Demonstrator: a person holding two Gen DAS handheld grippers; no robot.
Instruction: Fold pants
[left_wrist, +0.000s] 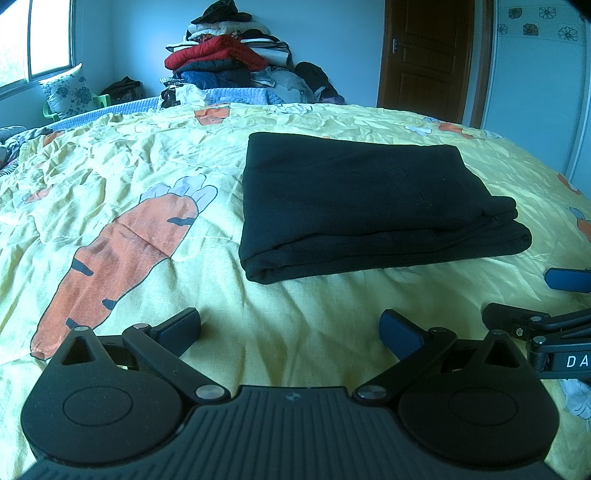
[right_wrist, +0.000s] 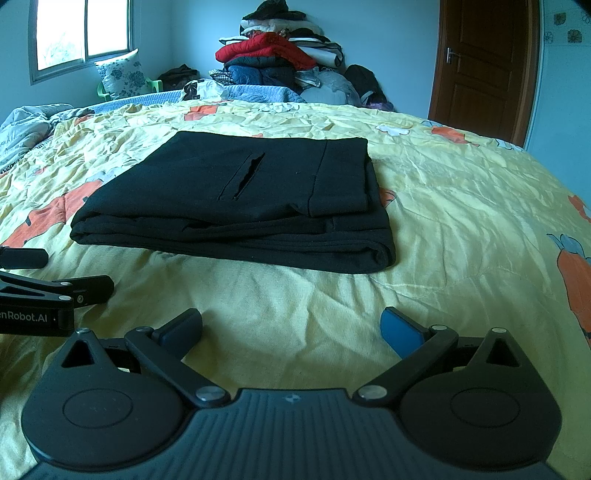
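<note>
- I see the pants (left_wrist: 369, 206) folded into a flat black rectangle of several layers, lying on the bedspread (left_wrist: 288, 332).
- From the left wrist view, the pants sit at 12 to 1 o'clock ahead of my left gripper (left_wrist: 290, 330), apart from it.
- The left gripper's 2 fingers stand wide apart, holding nothing; only bedspread shows between them.
- From the right wrist view, the pants (right_wrist: 236, 206) sit at 11 to 12 o'clock ahead of my right gripper (right_wrist: 291, 328), apart from it.
- The right gripper's 2 fingers are likewise spread wide and empty.
- A slit pocket (right_wrist: 245, 175) shows on the top layer; the stacked folded edges face me.
- Each gripper appears at the other's side: the right one at 3 o'clock in the left view, the left one at 9 o'clock in the right view, both near the pants' front edge, not touching.
- The bedspread is yellow, wrinkled, with a carrot print (left_wrist: 118, 254).
- A clothes pile (right_wrist: 280, 62) stands at 12 o'clock beyond the bed; a door (right_wrist: 484, 70) at 1 o'clock.
</note>
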